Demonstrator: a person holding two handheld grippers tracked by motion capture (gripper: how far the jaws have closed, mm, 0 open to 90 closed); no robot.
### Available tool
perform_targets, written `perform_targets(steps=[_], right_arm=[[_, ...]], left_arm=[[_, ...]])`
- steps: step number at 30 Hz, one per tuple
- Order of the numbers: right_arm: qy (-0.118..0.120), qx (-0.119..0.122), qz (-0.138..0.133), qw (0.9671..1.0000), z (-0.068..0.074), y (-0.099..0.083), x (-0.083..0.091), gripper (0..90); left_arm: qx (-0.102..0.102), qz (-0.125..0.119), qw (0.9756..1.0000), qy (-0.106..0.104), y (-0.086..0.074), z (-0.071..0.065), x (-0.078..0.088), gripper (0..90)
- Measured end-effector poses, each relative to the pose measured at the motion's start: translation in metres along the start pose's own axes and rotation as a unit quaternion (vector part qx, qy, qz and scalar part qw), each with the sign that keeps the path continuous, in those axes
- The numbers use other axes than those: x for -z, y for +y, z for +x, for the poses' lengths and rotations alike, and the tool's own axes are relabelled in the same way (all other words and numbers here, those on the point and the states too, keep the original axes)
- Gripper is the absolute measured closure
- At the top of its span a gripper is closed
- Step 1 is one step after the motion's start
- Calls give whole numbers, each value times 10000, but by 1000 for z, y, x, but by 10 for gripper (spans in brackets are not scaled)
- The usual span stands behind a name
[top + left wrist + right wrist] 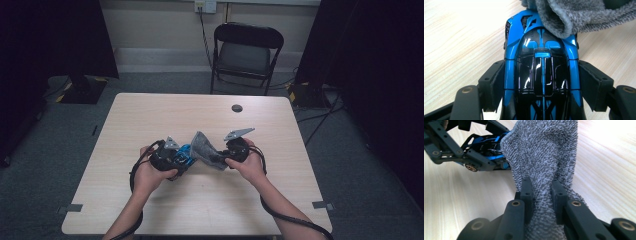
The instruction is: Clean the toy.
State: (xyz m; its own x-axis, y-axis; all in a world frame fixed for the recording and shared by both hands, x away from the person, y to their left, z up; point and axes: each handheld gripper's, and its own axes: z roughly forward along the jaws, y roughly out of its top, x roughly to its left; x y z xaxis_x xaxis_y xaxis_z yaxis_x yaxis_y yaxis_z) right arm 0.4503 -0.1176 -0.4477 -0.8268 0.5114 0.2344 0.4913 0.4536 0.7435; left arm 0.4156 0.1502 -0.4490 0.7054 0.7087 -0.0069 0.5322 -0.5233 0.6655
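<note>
My left hand-held gripper (541, 82) clamps the blue toy car (541, 62) steady over the counter (150, 115), so my right hand-held gripper (541, 192), pinching the grey terry cloth (544, 157), can wipe its end.

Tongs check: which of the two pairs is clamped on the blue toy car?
The left tongs: their pads press the blue toy car's sides. The right tongs pinch the grey cloth instead.

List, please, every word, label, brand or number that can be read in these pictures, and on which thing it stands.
None can be read: the blue toy car, the grey cloth, the table and the chair carry no legible text.
</note>
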Motion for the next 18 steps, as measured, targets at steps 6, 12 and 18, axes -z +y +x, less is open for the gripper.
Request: perform_targets(steps=[6, 12, 18], right_arm=[[100, 12, -49, 9999, 3, -2, 1, 760], [196, 37, 55, 9998, 8, -5, 2, 760], [244, 66, -3, 9997, 10, -10, 10, 760]], left_arm=[[68, -25, 10000, 19, -1, 2, 1, 285], [116, -9, 9999, 94, -3, 7, 2, 285], [249, -98, 9996, 111, -6, 11, 4, 285]])
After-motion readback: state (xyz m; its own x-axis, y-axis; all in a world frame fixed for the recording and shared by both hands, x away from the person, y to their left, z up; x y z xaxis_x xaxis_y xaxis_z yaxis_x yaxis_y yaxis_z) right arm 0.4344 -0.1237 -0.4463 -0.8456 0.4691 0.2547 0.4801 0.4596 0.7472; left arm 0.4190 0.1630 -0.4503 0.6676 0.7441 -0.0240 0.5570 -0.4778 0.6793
